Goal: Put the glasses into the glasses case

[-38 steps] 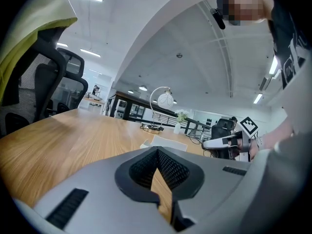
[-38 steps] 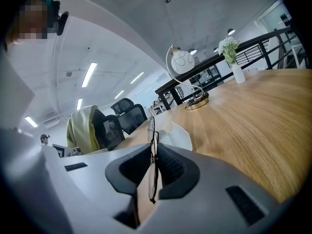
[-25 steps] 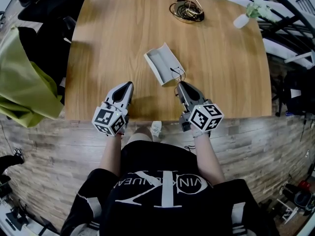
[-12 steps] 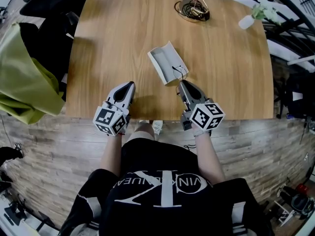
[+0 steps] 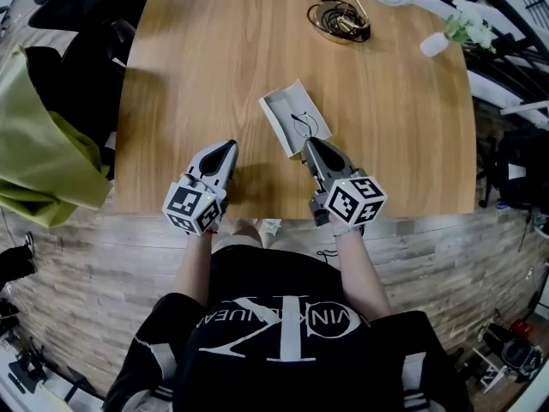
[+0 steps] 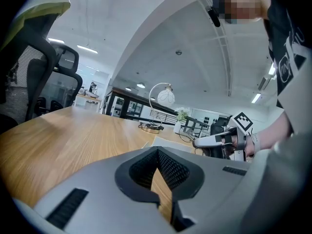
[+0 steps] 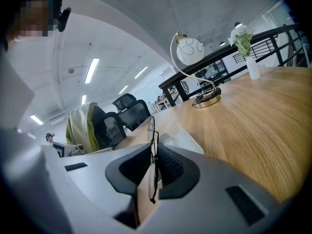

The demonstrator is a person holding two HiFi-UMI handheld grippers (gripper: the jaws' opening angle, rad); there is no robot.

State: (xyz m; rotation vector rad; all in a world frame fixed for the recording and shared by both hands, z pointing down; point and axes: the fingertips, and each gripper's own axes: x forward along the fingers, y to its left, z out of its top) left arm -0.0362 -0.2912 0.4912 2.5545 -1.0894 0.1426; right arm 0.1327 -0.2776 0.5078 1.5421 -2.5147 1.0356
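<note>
Left tongs [image 5: 225, 149] closed, empty, parked at near edge of surface [image 5: 189, 75]. Open glasses case [image 5: 276, 108] just right of them. The glasses [image 5: 302, 125], pinched in right tongs [image 5: 307, 142], now sit over its tray, no longer off its near end; release looks next. Lamp base [image 5: 339, 20] and vase [image 5: 439, 41] are far off, and nothing blocks.

Thin wire glasses [image 5: 304, 125], edge-on, clamped in right hand-held gripper [image 5: 307, 142] over open white glasses case [image 5: 279, 112].
</note>
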